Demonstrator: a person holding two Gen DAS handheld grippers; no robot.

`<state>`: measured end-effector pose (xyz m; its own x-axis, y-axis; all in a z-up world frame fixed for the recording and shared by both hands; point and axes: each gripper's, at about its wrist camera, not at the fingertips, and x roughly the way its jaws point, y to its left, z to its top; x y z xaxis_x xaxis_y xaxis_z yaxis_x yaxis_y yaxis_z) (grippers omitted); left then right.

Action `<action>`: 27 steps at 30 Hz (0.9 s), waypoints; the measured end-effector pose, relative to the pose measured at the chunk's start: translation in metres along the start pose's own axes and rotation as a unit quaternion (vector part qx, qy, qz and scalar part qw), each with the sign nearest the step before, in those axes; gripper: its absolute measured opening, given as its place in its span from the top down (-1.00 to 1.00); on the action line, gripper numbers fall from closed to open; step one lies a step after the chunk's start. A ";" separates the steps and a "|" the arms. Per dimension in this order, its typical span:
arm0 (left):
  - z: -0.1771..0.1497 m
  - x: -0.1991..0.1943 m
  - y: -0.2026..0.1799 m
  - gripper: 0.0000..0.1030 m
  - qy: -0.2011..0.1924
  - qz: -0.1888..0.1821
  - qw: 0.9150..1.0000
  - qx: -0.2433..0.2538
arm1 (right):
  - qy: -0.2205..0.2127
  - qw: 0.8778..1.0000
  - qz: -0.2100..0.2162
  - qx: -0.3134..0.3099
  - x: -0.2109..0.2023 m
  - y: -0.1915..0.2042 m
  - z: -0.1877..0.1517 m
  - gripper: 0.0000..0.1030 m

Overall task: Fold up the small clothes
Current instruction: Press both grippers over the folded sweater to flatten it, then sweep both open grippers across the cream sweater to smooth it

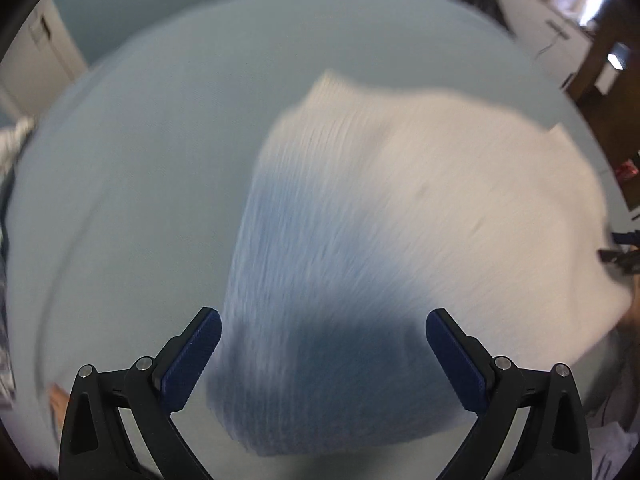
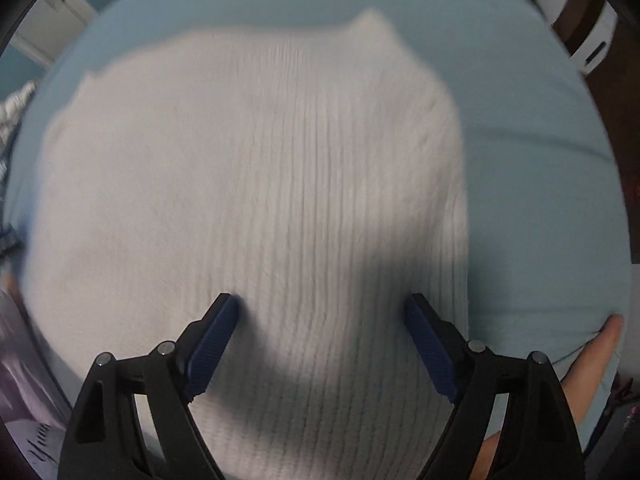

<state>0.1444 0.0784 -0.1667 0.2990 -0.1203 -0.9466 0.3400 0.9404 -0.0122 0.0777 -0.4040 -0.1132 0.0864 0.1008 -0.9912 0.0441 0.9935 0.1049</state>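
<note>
A white ribbed knit garment [image 1: 400,208] lies spread flat on a pale blue bed sheet [image 1: 160,160]. My left gripper [image 1: 322,354] is open and empty, hovering over the garment's near left part, which lies in blue-tinted shadow. The garment also fills the right wrist view [image 2: 260,180]. My right gripper [image 2: 320,344] is open and empty just above its near right part, close to its right edge. Both views are motion-blurred.
The sheet [image 2: 540,160] shows bare to the right of the garment. A bare foot [image 2: 592,360] lies at the bed's right edge. Patterned cloth [image 1: 12,148] sits at the far left. White furniture [image 1: 532,12] and a dark wooden door stand beyond the bed.
</note>
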 end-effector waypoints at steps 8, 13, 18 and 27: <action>-0.014 -0.012 -0.068 -1.00 -0.006 -0.067 0.992 0.104 | -0.043 0.999 0.007 -0.007 -0.028 0.025 0.013 -0.98; -0.043 0.033 -0.087 -1.00 0.048 -0.036 0.986 0.158 | -0.070 0.985 0.066 -0.141 -0.050 0.089 -0.007 -0.98; -0.048 0.043 -0.072 -1.00 0.042 -0.081 0.988 0.123 | -0.016 0.961 0.044 -0.273 -0.013 0.142 -0.031 -0.98; -0.034 0.036 -0.075 -1.00 0.061 -0.061 0.989 0.121 | 0.010 0.964 0.066 -0.257 -0.015 0.084 -0.028 -0.98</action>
<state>0.0995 0.0141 -0.2107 0.1367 -0.1755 -0.9749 0.5753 0.8153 -0.0661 0.0524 -0.3202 -0.0913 0.0386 0.2234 -0.9740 -0.4651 0.8667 0.1804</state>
